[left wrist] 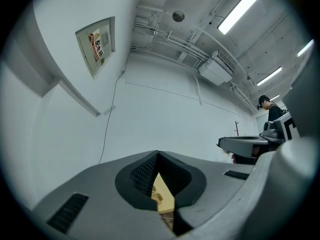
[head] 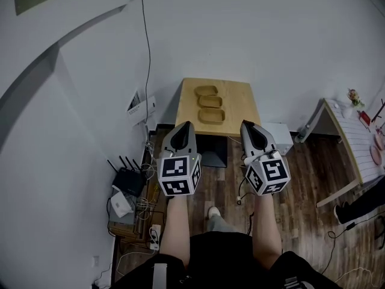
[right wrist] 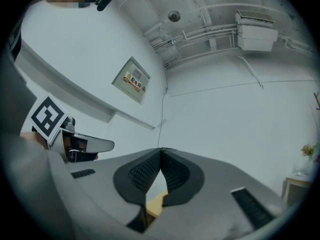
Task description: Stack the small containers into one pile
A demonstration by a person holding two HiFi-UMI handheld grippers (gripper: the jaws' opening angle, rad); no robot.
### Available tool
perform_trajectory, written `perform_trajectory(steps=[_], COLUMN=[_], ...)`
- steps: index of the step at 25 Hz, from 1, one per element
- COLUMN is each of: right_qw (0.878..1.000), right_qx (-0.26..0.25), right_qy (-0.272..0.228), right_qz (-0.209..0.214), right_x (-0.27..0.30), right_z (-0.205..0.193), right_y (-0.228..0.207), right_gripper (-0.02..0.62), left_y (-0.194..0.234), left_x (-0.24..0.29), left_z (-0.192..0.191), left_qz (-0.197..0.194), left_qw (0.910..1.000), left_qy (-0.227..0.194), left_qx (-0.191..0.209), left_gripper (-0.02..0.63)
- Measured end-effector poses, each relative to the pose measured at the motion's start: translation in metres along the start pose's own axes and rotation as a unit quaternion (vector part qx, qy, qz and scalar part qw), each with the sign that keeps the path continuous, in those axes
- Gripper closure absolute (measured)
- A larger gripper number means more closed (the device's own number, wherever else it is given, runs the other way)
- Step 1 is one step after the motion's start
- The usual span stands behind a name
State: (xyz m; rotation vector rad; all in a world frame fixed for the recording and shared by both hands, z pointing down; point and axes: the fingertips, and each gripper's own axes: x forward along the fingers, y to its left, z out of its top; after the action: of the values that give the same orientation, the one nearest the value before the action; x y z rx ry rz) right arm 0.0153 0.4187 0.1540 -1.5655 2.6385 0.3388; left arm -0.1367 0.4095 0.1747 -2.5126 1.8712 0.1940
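Standing back from the table, the person holds the left gripper and the right gripper side by side over the wooden floor. Both point roughly level toward the near edge of the tabletop and are well short of it. Each gripper's own view shows its jaws pressed together at the tips with nothing between the pads. Only a sliver of the tabletop shows through the gap lower down, so both are closed and empty.

Three small containers sit on the left half of the tabletop, in a line running from the far edge toward the near edge. These are the farthest container, the middle container and the nearest container. They are shallow, tan, rounded trays lying flat on the wood, close together, with none inside another. Whether their rims touch cannot be told.

Judged from this, stacking has not begun and the step in hand is the approach. The next move calls for bringing a gripper forward over the near edge, opening its jaws and setting them over one rim, probably of the nearest container. That container could then be lifted and lowered into its neighbour. The walls look low and thin, so a grip that is off square could tip the tray or push it along the wood.
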Motion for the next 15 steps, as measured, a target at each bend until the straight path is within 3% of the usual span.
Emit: perform_trajectory(steps=[4, 8, 15], right_qw=[1.000, 1.000, 0.998], right_qx=[-0.017, 0.004, 0.041], right_qy=[-0.013, -0.020, -0.023], right_qz=[0.007, 0.007, 0.052], right_x=[0.024, 0.046, 0.116], right_z=[0.004, -0.006, -0.043], right_y=[-0.021, -0.058, -0.070], right_gripper=[0.592, 0.592, 0.592], left_y=[0.009, -0.001, 0.029], left_x=[0.033, 0.064, 0.112], left_z=[0.007, 0.007, -0.018], left_qz=[0.011, 0.010, 0.048], left_qw=[0.9998, 0.9994, 0.9987], left_qy=[-0.016, -0.033, -0.011], left_qx=[-0.007, 0.000, 0.014], left_gripper=[0.603, 0.603, 0.603])
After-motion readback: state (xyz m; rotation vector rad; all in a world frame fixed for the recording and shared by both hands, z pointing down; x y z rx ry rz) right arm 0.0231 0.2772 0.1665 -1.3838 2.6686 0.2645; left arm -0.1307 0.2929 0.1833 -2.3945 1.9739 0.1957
